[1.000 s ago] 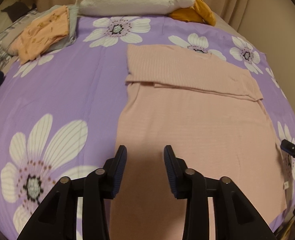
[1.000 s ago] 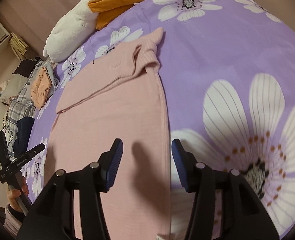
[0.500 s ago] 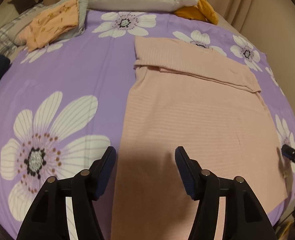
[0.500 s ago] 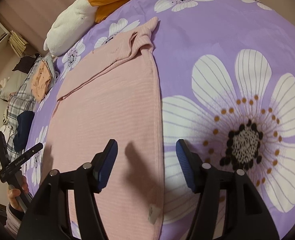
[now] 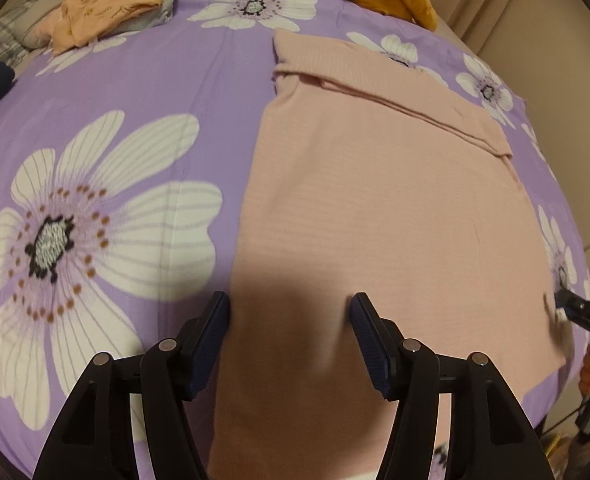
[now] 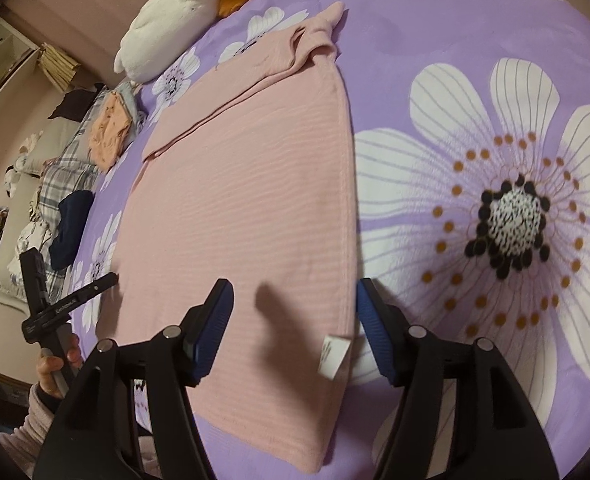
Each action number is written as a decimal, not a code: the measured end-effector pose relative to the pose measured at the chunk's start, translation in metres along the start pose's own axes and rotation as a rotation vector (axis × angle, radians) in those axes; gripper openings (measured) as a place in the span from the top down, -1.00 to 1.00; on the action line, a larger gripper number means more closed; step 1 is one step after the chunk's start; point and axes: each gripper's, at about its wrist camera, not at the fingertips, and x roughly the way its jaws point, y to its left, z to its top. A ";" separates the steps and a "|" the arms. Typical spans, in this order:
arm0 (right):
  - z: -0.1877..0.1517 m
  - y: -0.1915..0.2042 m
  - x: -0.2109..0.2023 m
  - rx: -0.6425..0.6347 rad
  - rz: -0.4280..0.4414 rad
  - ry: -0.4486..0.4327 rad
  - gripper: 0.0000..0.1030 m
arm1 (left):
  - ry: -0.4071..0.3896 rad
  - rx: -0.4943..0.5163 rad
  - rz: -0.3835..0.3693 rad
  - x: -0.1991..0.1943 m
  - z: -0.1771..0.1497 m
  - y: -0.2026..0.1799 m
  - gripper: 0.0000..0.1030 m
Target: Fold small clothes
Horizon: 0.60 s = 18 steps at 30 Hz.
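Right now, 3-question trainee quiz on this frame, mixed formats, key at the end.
1. True or false: the left gripper is shut on the pink garment.
2. The white care tag sits nearest which gripper? A) left B) right
3. Fill in: the garment's far end is ___ over onto itself.

Key: 1 false, both grippers are open. 2 B. 3 folded.

Both tools point forward and down. The left gripper point(image 5: 290, 314) has its jaws spread wide with nothing between them. The right gripper point(image 6: 293, 300) is equally spread, gripping nothing.
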 end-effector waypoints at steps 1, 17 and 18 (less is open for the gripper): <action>-0.002 0.000 0.000 0.002 0.007 0.004 -0.25 | 0.000 0.005 -0.003 -0.001 -0.003 0.000 -0.17; -0.034 -0.007 -0.009 0.061 0.158 0.044 -0.25 | 0.023 -0.025 -0.246 -0.025 -0.039 0.018 -0.17; -0.036 -0.006 -0.009 0.061 0.167 0.043 -0.25 | 0.020 -0.026 -0.246 -0.026 -0.039 0.018 -0.17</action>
